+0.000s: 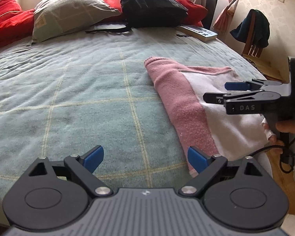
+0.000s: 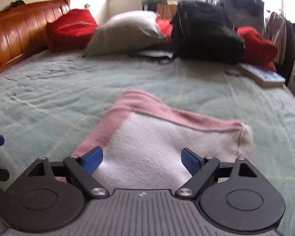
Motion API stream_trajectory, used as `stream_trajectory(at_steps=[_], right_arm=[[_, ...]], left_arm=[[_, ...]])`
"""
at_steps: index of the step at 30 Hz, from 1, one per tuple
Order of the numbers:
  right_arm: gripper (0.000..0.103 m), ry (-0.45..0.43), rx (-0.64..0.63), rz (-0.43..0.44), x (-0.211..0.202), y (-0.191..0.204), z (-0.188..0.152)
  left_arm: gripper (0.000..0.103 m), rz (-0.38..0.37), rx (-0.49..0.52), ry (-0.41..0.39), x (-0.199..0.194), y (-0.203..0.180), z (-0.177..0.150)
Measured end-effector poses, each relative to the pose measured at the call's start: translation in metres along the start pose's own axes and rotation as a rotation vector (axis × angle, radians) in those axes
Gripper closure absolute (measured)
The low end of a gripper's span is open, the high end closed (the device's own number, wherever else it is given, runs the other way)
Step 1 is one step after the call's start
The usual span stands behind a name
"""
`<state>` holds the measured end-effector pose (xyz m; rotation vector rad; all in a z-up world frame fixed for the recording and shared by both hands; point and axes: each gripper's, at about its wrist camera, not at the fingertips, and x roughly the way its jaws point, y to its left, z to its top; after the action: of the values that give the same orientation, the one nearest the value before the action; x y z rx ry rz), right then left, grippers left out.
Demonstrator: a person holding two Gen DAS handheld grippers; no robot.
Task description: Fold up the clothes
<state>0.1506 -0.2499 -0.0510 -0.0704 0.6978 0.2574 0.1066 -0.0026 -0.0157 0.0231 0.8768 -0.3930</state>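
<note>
- A green checked bedspread (image 1: 78,90) fills most of both views, rumpled toward the upper left.
- The folded pink-and-white garment (image 1: 188,102) lies flat, right of centre.
- The left gripper (image 1: 145,157) and the right gripper (image 2: 141,158) both gape wide, holding nothing.
- A grey pillow (image 1: 68,15), red cushions (image 1: 7,21) and a black backpack (image 1: 151,2) line the top edge.

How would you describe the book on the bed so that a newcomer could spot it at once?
Start at the bed with its pale green checked cover and look to the far end, where pillows and a black backpack are piled. The book lies flat just right of the backpack, near the bed's edge. It is the only thin, hard-edged thing among soft ones.
</note>
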Motion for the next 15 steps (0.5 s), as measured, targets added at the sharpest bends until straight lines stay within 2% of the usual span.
stream_trajectory(at_steps=[4,8,11,15], right_arm=[[0.008,0.025,0.059,0.001,0.008,-0.005,-0.013],[0.008,0.022,0.069,0.013,-0.008,-0.011,-0.014],[0.005,-0.031,0.043,-0.023,-0.02,-0.013,-0.017],[0.005,0.007,0.051,-0.056,-0.016,-0.026,-0.033]], left_arm=[[0.011,-0.003,0.02,-0.005,-0.006,-0.006,-0.004],[0.011,-0.01,0.034,-0.01,-0.009,-0.011,-0.006],[0.011,-0.015,0.036,-0.016,-0.009,-0.013,-0.008],[0.011,-0.032,0.042,-0.011,-0.008,-0.016,-0.01]])
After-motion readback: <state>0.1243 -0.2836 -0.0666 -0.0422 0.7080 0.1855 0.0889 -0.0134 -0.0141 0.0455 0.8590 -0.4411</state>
